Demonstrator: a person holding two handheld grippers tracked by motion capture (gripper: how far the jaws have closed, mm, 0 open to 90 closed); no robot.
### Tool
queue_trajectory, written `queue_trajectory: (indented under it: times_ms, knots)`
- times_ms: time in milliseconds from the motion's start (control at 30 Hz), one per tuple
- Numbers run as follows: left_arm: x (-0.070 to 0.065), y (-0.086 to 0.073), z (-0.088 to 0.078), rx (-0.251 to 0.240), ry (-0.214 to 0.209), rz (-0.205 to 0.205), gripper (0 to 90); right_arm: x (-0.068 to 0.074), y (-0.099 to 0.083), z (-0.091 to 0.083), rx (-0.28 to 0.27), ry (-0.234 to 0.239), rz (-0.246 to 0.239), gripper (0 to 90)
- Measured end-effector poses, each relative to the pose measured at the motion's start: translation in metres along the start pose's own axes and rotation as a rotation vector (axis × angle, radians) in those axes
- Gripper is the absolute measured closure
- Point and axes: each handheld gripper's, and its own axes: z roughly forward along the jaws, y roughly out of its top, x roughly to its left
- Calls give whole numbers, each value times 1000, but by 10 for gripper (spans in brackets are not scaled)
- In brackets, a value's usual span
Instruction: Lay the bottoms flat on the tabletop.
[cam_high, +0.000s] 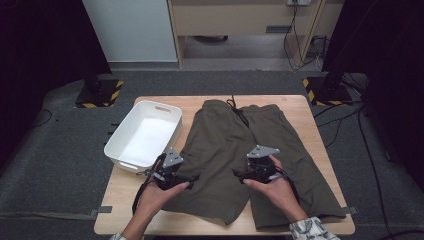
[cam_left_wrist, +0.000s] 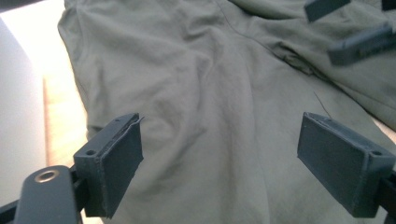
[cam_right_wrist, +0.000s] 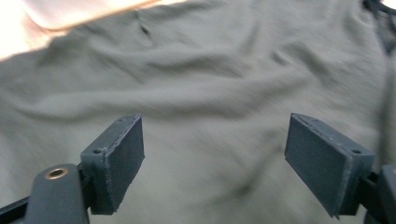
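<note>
A pair of olive green shorts (cam_high: 225, 150) lies flat on the wooden table (cam_high: 150, 212), waistband at the far side with a black drawstring (cam_high: 238, 111). My left gripper (cam_high: 187, 176) hovers at the outer edge of the left leg, pointing inward. Its jaws are open above the fabric (cam_left_wrist: 210, 93) in the left gripper view (cam_left_wrist: 219, 158), with nothing between them. My right gripper (cam_high: 241, 175) is held over the inner part of the right leg, facing the left one. Its jaws also stand wide open (cam_right_wrist: 215, 158) over wrinkled cloth (cam_right_wrist: 210, 70).
A white plastic tub (cam_high: 145, 103), with nothing in it, sits at the table's left side beside the shorts; its wall (cam_left_wrist: 14, 116) is close to my left gripper. Bare wood (cam_high: 310, 107) shows around the garment. Dark stands with hazard-striped bases (cam_high: 100, 92) are on the floor beyond.
</note>
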Motion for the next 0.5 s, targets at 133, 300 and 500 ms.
queue_trajectory:
  times_ms: [133, 300, 500]
  knots:
    - [8, 14, -1, -13, -5, -5, 126, 15, 6, 12, 11, 43, -22, 160]
    - [20, 22, 0, -29, 13, -34, 126, 31, 8, 25, 34, 89, -57, 169]
    - [23, 11, 0, 22, 64, -9, 127, 52, 11, 38, 35, 128, -75, 273]
